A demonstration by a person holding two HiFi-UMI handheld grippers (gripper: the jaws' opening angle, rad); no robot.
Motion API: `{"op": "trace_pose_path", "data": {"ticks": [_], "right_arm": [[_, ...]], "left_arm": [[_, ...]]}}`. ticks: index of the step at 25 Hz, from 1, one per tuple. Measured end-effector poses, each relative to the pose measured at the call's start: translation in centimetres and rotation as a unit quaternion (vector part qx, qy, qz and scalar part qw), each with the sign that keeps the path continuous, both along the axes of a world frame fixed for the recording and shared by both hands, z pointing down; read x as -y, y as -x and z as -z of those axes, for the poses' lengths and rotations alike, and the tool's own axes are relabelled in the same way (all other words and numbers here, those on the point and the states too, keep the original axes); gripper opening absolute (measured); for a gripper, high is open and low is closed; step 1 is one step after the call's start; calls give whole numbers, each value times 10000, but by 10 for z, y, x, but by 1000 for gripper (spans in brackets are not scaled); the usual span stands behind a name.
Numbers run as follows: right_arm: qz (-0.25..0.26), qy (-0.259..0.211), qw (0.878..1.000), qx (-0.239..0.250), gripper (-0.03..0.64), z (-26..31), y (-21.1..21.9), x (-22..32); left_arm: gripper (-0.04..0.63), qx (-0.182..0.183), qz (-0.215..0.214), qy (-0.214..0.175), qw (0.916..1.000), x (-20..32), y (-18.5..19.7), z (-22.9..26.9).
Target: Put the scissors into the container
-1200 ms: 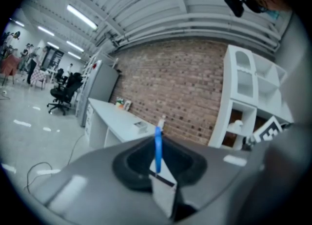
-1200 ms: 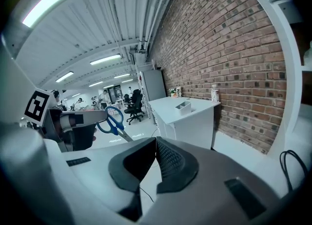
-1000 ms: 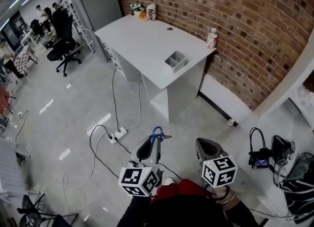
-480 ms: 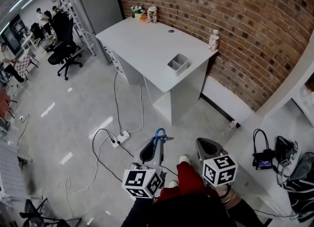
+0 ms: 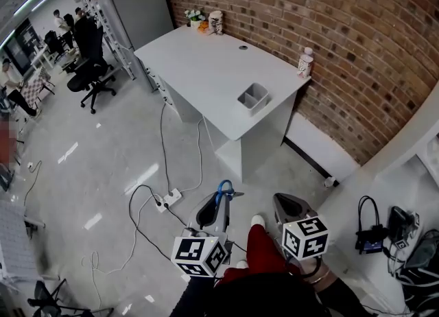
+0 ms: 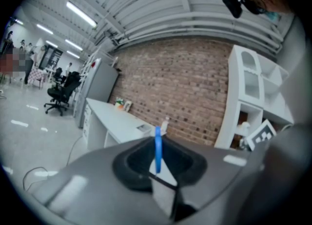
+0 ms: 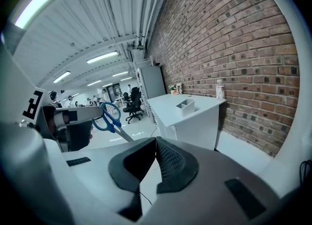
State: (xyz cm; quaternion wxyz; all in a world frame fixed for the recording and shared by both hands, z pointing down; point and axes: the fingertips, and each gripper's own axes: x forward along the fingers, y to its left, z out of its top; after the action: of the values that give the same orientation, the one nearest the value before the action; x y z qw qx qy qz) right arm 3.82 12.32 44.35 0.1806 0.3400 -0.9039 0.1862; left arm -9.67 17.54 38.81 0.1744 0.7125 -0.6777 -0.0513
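Here, scissors clamped between left hand-held gripper jaws.

Left gripper: held low in front of the body, pointing forward, jaws closed on the scissors.
Right gripper: beside the left one, at similar height, pointing forward, jaws pressed together and empty.

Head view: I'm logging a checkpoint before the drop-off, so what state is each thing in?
left gripper, fingers shut on the scissors.
scissors, held, blue handle sticking past the fingers.
right gripper, fingers shut, empty.
container, upright on the desk, scissors not in it.
bottle, upright.
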Motion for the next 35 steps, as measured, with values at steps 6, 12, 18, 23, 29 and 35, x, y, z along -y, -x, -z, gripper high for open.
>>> {"op": "trace_pose_path", "data": {"ticks": [6,12,18,23,29,35], "right_arm": [[-26,109,9999,-76,9,-13,6,35],[-41,212,9996,-174,9,-23,9,78],[-100,239,9994,-209,9,-25,10,123],[-88,325,9992,-205,9,-27,11,155],[-114,382,9990,-198,9,-32,10,188],[-204,362,9990,-150,9,-29,-3,220]], "left_arm": [[46,-66,74,105,9999,35,10,-11],[46,-250,127,133,9995,83,19,-22],[46,-295,105,177,9994,131,22,-25],[46,-283,131,187,9993,169,26,-22],[46,-196,76,148,9997,212,26,-17],[46,-143,84,113,9998,251,24,-14]]}}
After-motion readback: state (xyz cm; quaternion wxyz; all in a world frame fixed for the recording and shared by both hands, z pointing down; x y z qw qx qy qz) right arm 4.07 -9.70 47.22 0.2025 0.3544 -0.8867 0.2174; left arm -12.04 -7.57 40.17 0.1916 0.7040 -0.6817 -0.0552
